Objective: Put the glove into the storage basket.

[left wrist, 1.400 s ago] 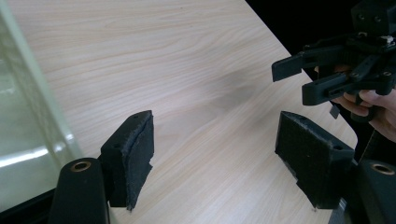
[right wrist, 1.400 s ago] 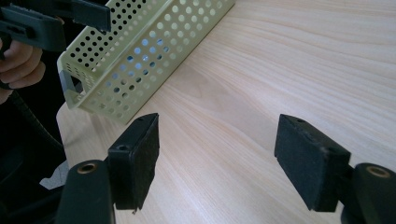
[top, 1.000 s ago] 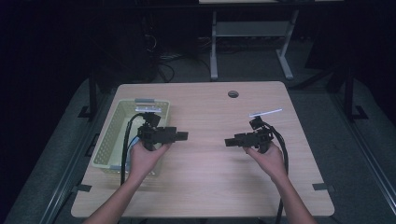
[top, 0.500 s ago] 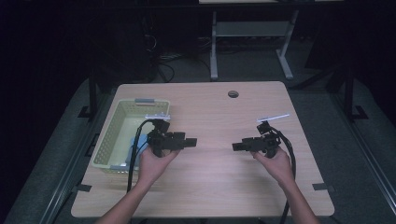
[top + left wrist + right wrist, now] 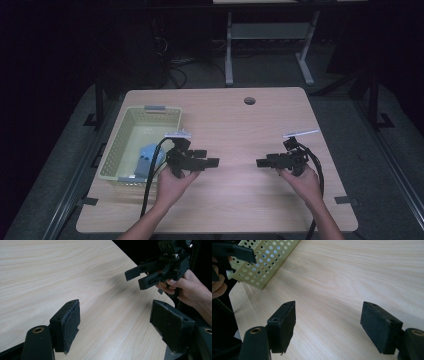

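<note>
The wooden bench (image 5: pixel 235 125) is lying mostly bare, with a small round hole (image 5: pixel 249 100) near its far edge and nothing standing between the two grippers. At the bench's left side a pale yellow perforated basket (image 5: pixel 131 125) is sitting with its long axis running from the near edge toward the far edge. Inside it, at the near end, a blue object (image 5: pixel 146 156) is lying on the floor of the basket; what it is cannot be made out.

The left gripper (image 5: pixel 212 162) is hovering just beside the basket's near right corner, its long axis lying across the bench and its tips pointing right, toward the other hand. Its jaws are standing wide apart with nothing between them, as the left gripper view is showing over bare wood. A black cable (image 5: pixel 150 180) is looping from it past the basket's near end.

The right gripper (image 5: pixel 261 163) is hanging over the right half of the bench, well apart from the basket, pointing left at its partner. Its jaws are also gaping wide and holding nothing.
</note>
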Tool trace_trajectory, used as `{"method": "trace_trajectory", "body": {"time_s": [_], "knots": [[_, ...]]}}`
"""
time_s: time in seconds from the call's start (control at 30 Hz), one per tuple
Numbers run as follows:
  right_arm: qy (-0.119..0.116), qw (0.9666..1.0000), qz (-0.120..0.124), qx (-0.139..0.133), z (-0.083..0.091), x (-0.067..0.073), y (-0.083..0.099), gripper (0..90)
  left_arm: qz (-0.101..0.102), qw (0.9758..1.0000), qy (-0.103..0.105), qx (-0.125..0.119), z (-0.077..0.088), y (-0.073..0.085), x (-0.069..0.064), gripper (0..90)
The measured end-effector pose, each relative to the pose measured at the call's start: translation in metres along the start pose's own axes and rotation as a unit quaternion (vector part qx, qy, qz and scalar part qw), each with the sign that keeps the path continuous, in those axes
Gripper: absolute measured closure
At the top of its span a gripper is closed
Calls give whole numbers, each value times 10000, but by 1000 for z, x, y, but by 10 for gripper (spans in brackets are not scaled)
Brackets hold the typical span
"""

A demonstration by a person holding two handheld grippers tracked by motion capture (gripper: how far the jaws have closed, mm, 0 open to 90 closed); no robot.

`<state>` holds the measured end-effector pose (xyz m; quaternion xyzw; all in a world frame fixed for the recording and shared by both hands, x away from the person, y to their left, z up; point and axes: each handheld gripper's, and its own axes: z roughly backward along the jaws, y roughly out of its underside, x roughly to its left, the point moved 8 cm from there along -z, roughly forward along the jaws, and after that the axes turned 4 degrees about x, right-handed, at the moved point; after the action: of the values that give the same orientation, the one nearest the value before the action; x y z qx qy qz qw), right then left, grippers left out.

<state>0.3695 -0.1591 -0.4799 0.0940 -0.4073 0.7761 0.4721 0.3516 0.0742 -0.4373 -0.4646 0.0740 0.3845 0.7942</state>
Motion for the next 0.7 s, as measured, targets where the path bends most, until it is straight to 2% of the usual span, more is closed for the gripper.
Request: {"method": "trace_trajectory", "body": {"time_s": [0.13,0.57,0.7], "knots": [[6,10000,-33,28,2,0,5,278,-59,10000,25,53,-4,5,-4,234],[34,10000,-17,91,5,-3,25,275,-3,9996,282,84,-14,26,-11,234],[-2,10000,11,45,6,-1,31,274,-27,9995,262,184,-19,36,-10,235]]}}
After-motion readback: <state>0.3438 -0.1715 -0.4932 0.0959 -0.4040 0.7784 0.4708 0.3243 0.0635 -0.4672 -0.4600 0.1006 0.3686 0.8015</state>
